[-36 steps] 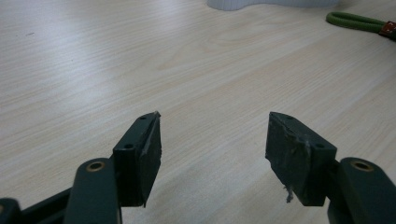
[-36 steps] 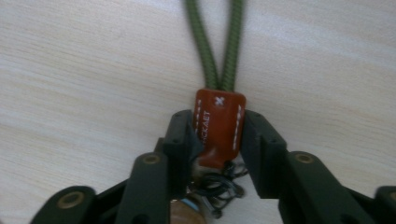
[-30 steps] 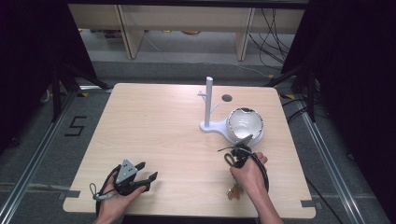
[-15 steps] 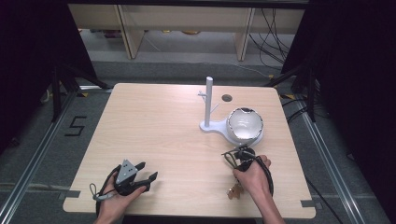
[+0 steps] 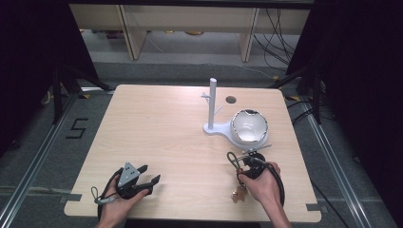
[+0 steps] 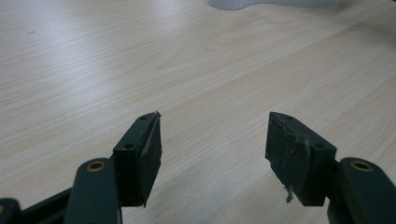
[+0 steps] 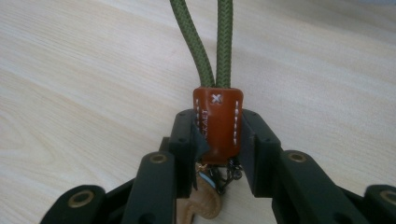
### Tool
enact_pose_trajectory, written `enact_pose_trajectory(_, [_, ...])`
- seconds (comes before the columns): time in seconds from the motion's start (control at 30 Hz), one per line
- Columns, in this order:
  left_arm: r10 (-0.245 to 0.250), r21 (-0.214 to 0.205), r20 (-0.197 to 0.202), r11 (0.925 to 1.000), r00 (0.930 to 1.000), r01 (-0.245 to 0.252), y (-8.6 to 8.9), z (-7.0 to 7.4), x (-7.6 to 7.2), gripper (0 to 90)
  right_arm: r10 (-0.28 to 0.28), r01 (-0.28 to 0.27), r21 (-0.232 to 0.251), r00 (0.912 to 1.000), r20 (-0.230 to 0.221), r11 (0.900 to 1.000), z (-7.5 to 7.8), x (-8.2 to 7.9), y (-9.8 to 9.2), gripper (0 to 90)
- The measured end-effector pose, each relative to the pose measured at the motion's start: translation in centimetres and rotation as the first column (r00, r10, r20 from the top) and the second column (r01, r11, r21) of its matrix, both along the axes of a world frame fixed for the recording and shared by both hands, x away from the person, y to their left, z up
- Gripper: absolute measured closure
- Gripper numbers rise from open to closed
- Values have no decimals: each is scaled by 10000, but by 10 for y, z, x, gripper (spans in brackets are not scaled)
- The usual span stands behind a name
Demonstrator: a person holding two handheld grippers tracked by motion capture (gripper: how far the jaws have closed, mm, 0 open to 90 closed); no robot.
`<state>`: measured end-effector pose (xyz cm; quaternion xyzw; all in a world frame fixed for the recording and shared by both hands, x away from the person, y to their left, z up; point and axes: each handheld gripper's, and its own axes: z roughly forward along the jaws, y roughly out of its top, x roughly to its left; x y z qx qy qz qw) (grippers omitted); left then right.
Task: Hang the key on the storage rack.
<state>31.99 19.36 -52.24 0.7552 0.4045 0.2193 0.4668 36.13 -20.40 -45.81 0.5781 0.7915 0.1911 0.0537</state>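
Right gripper view: right gripper (image 7: 217, 140) is clamping one brown leather tab (image 7: 218, 122) — two green cord strands (image 7: 211, 42) are running up from it over the table (image 5: 157, 123). Left gripper (image 6: 214, 140) is sitting wide apart, gripping nothing — one white stand (image 5: 212, 107) and one bowl (image 5: 249, 127) are sitting ahead.

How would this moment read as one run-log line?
left gripper: open, idle | right gripper: shut on leather tab of green cord | bowl: beside stand

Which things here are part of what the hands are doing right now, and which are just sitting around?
In play:
- right gripper, shut on the brown leather tab
- green cord loop running out of that tab
- white peg stand, likely where the loop goes

Lying about:
- white bowl beside the stand's base
- left gripper, open, holding nothing
- wooden table
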Motion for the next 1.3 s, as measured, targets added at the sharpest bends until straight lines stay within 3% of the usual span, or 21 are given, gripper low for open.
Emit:
enact_pose_trajectory(0.2, [0, -206, -55, 9998, 10000, -2, 0, -1, 0, 353, 387, -453, 629, 9940, 1026, 9970, -2, -8, -5, 692])
enact_pose_trajectory(0.37, [20, -229, -46, 9997, 10000, -21, 0, -1, 0, 354, 397, -598, 1305, 9877, 1515, 9896, -7, -16, -9, 692])
enact_pose_trajectory(0.5, [-8, -140, 39, 9999, 10000, 8, 0, -1, 1, 354, 420, -715, 1435, 9791, 1988, 9871, -12, -22, -12, 692])
enact_pose_trajectory(0.53, [9, -133, 22, 9999, 10000, -9, 0, -1, 1, 354, 281, -709, 1685, 9694, 2439, 9832, -15, -26, -12, 692])
enact_pose_trajectory(0.57, [9, -133, 22, 9999, 10000, -9, 0, -1, 1, 354, 281, -709, 1685, 9694, 2439, 9832, -15, -26, -12, 692])
enact_pose_trajectory(0.6, [12, -131, 22, 9999, 10000, -12, 0, -1, 1, 354, 444, -1020, 1791, 9529, 3001, 9785, -20, -28, -14, 692])
enact_pose_trajectory(0.63, [16, -131, 21, 9999, 10000, -16, 0, -1, 1, 354, 265, -874, 1941, 9548, 2962, 9771, -21, -31, -13, 692])
enact_pose_trajectory(0.67, [16, -126, 22, 9999, 10000, -15, 0, -1, 1, 354, 455, -1132, 1784, 9372, 3457, 9774, -24, -31, -15, 691])
enact_pose_trajectory(0.73, [16, -124, 24, 9999, 10000, -15, 0, -1, 1, 354, 398, -1163, 1966, 9340, 3550, 9736, -25, -33, -15, 692])
enact_pose_trajectory(0.77, [19, -125, 26, 9999, 10000, -19, 0, -1, 1, 355, 405, -1262, 1995, 9217, 3857, 9717, -28, -36, -17, 691])
enact_pose_trajectory(0.8, [19, -125, 26, 9999, 10000, -19, 0, -1, 1, 355, 405, -1262, 1995, 9217, 3857, 9717, -28, -36, -17, 691])
enact_pose_trajectory(0.83, [33, -198, 37, 9998, 10000, -32, 0, -1, 0, 355, 371, -1352, 2106, 9097, 4136, 9682, -30, -36, -17, 691])
enact_pose_trajectory(0.87, [9, -200, 40, 9998, 10000, -9, 0, -1, 0, 355, -22, -1028, 2400, 9160, 4012, 9653, -30, -42, -16, 691])
enact_pose_trajectory(0.9, [44, -208, -34, 9998, 10000, -45, 0, -1, 0, 355, 242, -1368, 2142, 8885, 4581, 9672, -34, -39, -18, 691])
enact_pose_trajectory(0.93, [44, -200, -24, 9998, 10000, -45, 0, -1, 0, 355, 285, -1488, 2306, 8899, 4553, 9616, -33, -41, -19, 691])
enact_pose_trajectory(1.07, [56, -194, 8, 9998, 10000, -55, 0, -1, 0, 355, 147, -1810, 2695, 8532, 5214, 9458, -38, -45, -19, 691])
enact_pose_trajectory(1.13, [-1, -96, 90, 10000, 10000, 1, 1, 0, 0, 355, 154, -1892, 2683, 8419, 5393, 9446, -39, -48, -18, 691])
enact_pose_trajectory(1.2, [23, -254, 99, 9997, 9999, -21, 1, 0, 0, 359, 167, -2096, 2670, 8142, 5804, 9406, -42, -48, -16, 692])
enact_pose_trajectory(1.23, [-1, -351, 100, 9994, 9999, 5, 1, 0, 0, 358, -26, -1947, 2845, 8213, 5705, 9387, -41, -52, -14, 692])
enact_pose_trajectory(1.27, [-14, -443, 84, 9990, 10000, 18, 1, 0, 0, 357, 116, -2236, 2781, 7980, 6026, 9342, -41, -50, -15, 692])
enact_pose_trajectory(1.3, [-14, -443, 84, 9990, 10000, 18, 1, 0, 0, 358, 116, -2236, 2781, 7980, 6026, 9342, -41, -50, -15, 692])
